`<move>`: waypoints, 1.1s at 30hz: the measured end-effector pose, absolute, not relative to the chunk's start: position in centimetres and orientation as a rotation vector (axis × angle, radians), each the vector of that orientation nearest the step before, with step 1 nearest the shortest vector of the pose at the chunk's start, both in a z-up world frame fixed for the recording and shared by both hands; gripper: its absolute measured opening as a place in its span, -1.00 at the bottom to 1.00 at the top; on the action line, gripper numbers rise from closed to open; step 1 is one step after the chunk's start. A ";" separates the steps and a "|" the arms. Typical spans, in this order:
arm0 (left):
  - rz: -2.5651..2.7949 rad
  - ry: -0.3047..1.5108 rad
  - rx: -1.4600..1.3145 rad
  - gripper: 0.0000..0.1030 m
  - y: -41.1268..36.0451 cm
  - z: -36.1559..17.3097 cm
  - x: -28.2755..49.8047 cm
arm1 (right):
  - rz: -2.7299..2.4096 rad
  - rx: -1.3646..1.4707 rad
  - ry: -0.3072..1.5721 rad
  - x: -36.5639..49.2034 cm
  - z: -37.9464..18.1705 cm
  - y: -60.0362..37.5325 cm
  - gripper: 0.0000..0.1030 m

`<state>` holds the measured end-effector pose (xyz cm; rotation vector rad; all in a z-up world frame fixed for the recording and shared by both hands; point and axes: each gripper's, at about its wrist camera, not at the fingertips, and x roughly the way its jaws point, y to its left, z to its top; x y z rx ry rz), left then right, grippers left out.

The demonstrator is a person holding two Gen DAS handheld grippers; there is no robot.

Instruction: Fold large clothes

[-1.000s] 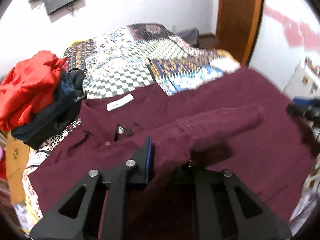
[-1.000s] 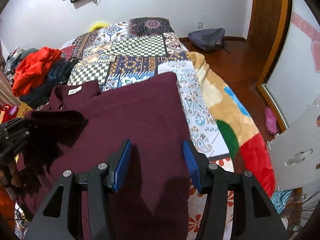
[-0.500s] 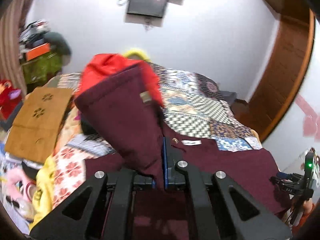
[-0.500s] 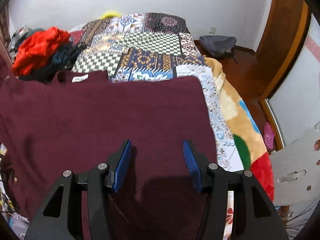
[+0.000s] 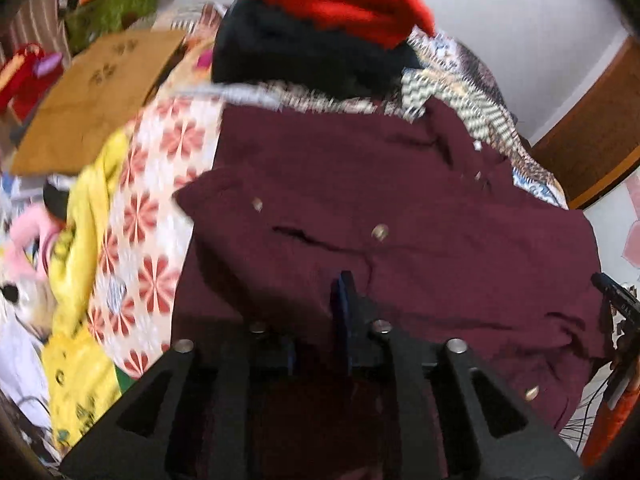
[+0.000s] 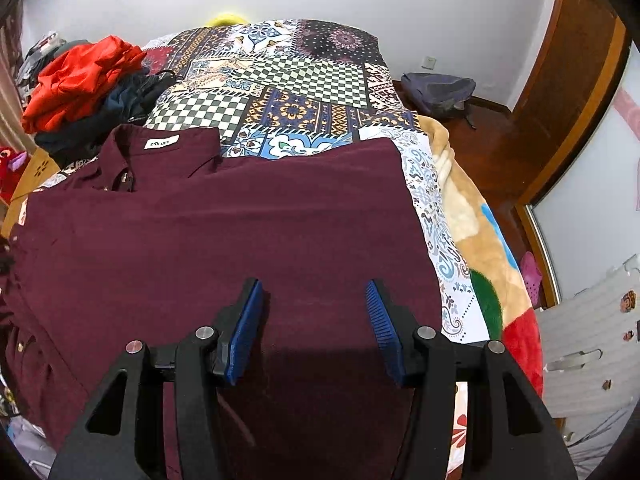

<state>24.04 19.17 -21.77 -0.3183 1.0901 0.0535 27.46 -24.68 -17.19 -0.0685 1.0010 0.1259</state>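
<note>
Jaws opening on the left gripper with maroon cloth between them; right gripper spread wide, empty, over the maroon shirt
Red and dark clothes pile sits at the shirt's collar end on the patchwork quilt; only the blurred left view shows the yellow cloth and brown cardboard, only the right shows the grey backpack; shirt lies flat on the bed, sleeve folded across its buttoned front

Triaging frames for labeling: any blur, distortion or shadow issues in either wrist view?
Left wrist: motion blur throughout, the maroon shirt and its buttons smeared. Right wrist: sharp, the collar label readable; the right gripper throws a soft shadow on the shirt. Both: fisheye bending, dark corners.
</note>
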 end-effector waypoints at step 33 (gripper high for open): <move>0.062 1.157 -0.486 0.16 28.2 -25.4 34.1 | 0.226 0.279 1.152 36.4 -18.8 -31.5 -0.03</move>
